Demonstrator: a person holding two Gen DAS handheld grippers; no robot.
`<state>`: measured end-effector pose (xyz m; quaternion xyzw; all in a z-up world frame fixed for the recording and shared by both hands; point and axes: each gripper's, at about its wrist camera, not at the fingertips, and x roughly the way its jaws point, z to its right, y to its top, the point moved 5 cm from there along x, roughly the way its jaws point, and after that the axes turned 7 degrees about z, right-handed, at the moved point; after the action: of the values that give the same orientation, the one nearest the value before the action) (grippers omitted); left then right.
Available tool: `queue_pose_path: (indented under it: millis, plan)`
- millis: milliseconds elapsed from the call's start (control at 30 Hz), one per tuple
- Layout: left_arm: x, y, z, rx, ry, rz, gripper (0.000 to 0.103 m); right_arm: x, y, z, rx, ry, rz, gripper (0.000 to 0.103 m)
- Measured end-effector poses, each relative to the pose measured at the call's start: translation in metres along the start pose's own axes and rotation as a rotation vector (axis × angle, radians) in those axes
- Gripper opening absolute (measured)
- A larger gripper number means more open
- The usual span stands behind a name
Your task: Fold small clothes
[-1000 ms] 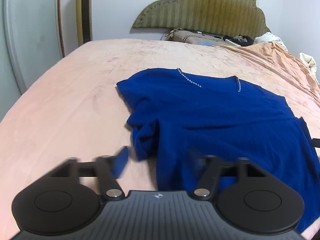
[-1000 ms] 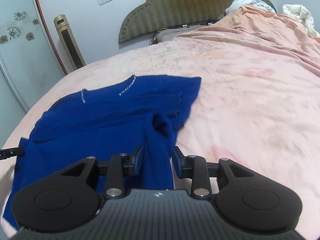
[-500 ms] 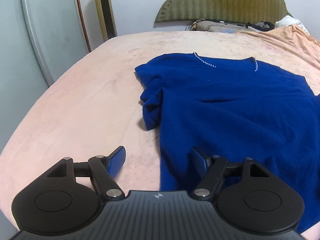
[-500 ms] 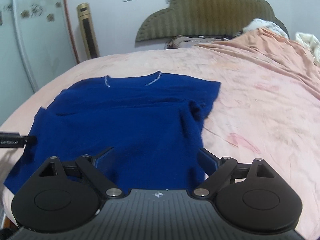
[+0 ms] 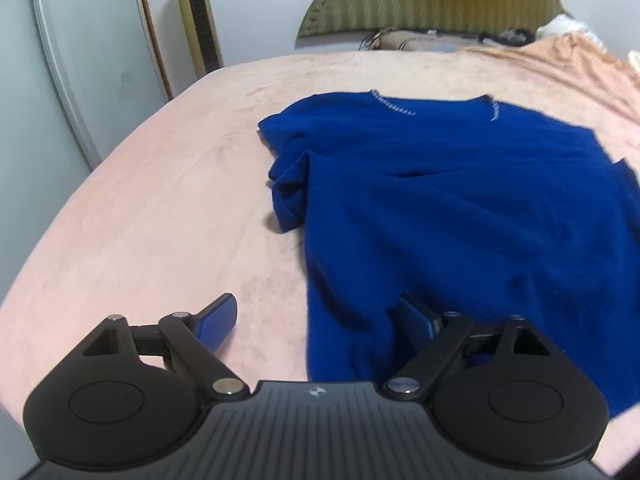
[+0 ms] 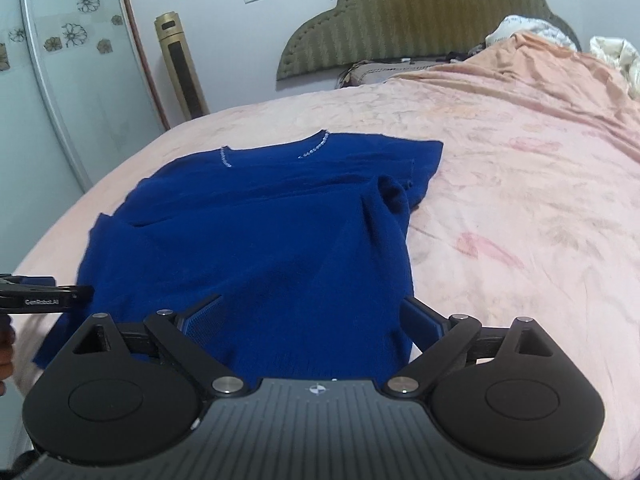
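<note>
Left gripper [image 5: 316, 322]: jaws opening, nothing pinched; the near left edge of the blue top [image 5: 460, 208] lies between the spread fingers, pads clear of it. Right gripper [image 6: 312, 320]: released, jaws wide, straddling the top's near right edge without pressing.

The top is the landmark: spread front-up on the pink bedspread [image 5: 160, 208], beaded neckline [image 6: 314, 148] at its far end toward the headboard [image 6: 420, 12], hem nearest the grippers. Both short sleeves sit bunched against the body's sides. Tower fan [image 6: 182, 68] stands beyond the top, by the wall.

Step, as judged: garment laid out and let go; folding proper not yet begun. Next move likely calls for regrasping a sleeve or side edge and carrying it inward over the body, keeping the hem flat.
</note>
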<state>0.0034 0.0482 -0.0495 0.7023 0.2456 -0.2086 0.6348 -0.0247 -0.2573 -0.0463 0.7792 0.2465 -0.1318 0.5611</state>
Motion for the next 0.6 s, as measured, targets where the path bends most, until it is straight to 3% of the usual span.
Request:
queue_pose_path:
  millis: [167, 267, 400, 600]
  plan:
    - [-0.012, -0.015, -0.01, -0.036, -0.078, -0.034, 0.087, -0.015, -0.01, 0.003, -0.059, -0.044, -0.019, 0.095]
    - [-0.018, -0.025, -0.018, -0.073, -0.106, -0.047, 0.087, -0.026, -0.017, 0.008, -0.04, -0.025, -0.034, 0.091]
    - [-0.029, -0.032, -0.023, -0.118, -0.15, -0.037, 0.088, -0.043, -0.021, 0.017, 0.003, -0.039, -0.028, 0.075]
    - [-0.03, -0.035, -0.005, -0.053, -0.291, -0.097, 0.088, -0.039, -0.038, 0.023, 0.108, 0.024, -0.117, 0.064]
